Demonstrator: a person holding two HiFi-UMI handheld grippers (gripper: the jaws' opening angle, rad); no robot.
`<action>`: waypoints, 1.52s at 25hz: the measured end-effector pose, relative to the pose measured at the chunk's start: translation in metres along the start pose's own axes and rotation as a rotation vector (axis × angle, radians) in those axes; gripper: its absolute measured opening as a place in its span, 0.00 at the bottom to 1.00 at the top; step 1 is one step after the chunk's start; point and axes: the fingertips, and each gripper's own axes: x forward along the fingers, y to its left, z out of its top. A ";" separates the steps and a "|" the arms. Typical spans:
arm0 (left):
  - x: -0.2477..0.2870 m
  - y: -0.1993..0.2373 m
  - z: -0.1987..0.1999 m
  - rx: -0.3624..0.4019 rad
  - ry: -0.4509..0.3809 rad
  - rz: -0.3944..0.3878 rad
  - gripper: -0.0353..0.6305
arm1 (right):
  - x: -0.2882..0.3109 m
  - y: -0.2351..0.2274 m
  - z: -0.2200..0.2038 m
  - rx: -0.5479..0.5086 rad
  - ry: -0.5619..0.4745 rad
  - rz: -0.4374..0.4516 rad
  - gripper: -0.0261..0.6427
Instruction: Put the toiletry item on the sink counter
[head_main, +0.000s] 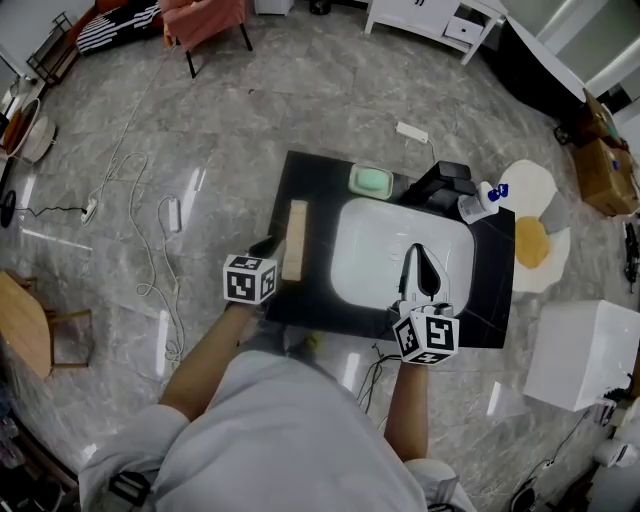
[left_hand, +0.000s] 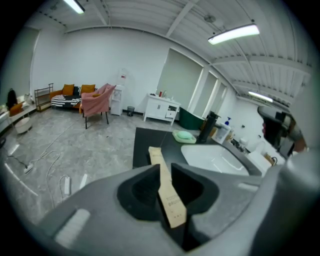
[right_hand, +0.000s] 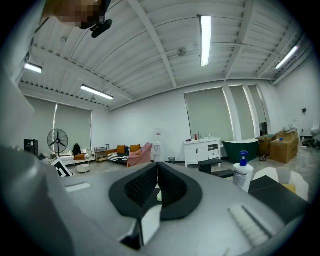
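A long tan toothbrush box (head_main: 296, 232) lies lengthwise on the left strip of the black sink counter (head_main: 320, 300). My left gripper (head_main: 272, 246) is at the box's near end and is shut on it. In the left gripper view the box (left_hand: 159, 161) runs out between the dark pads (left_hand: 141, 192) toward the counter's far edge. My right gripper (head_main: 419, 262) hovers over the white basin (head_main: 365, 250) with its jaws shut and nothing in them. In the right gripper view the right gripper (right_hand: 156, 182) points level across the room.
A green soap dish (head_main: 371, 181) sits behind the basin, beside a black faucet block (head_main: 440, 184) and a white pump bottle (head_main: 481, 201). On the floor are a white box (head_main: 585, 355) at right, a wooden stool (head_main: 25, 325) and cables (head_main: 150, 260) at left.
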 end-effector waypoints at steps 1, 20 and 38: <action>-0.005 -0.002 0.004 0.008 -0.014 0.000 0.15 | -0.001 0.003 0.001 0.000 -0.002 0.007 0.04; -0.098 -0.031 0.064 0.137 -0.260 0.042 0.05 | -0.032 0.028 0.022 -0.009 -0.059 0.072 0.04; -0.167 -0.056 0.111 0.229 -0.453 0.056 0.05 | -0.055 0.041 0.033 -0.024 -0.087 0.087 0.04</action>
